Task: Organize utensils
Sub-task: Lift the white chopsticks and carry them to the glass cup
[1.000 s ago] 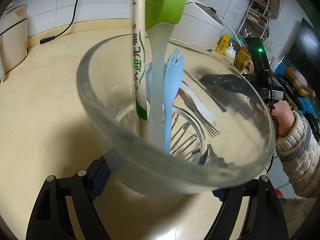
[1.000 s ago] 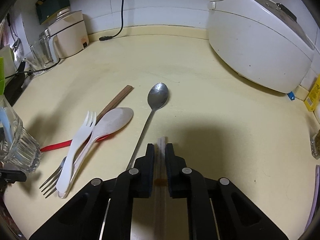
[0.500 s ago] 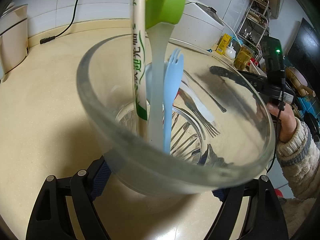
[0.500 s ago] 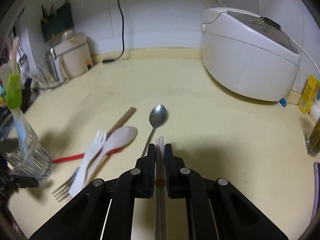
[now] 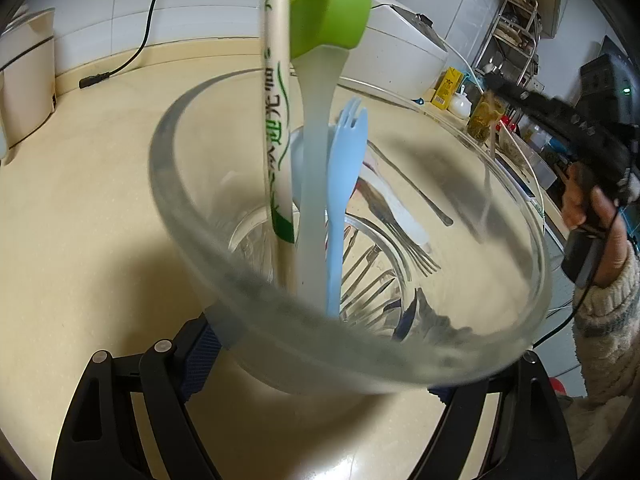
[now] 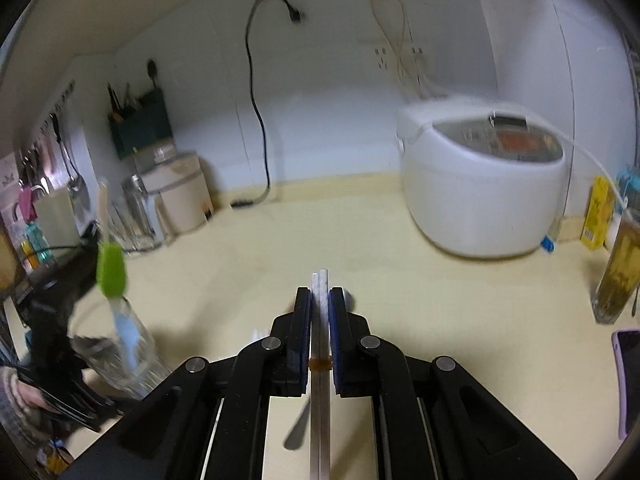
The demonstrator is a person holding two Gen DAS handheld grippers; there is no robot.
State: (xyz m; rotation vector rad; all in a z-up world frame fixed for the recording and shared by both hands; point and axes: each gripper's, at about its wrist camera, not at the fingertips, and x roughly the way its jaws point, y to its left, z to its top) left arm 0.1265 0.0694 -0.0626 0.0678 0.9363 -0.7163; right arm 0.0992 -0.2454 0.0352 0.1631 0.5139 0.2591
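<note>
My left gripper is shut on a clear glass that holds a green silicone brush, a wrapped pair of chopsticks and a light blue fork. My right gripper is shut on a pair of white chopsticks held by a small band, raised above the counter. In the right wrist view the glass stands at lower left with the brush sticking up. Through the glass, a metal fork, a white fork and a metal spoon lie on the counter.
A white rice cooker stands at the back right. A beige jar and black cable are at the back wall. A tall glass of yellow-green drink and a phone sit at right.
My right gripper has lifted and tilted up with the chopsticks, so the utensils on the counter dropped out of its view. The left gripper and glass have barely moved.
</note>
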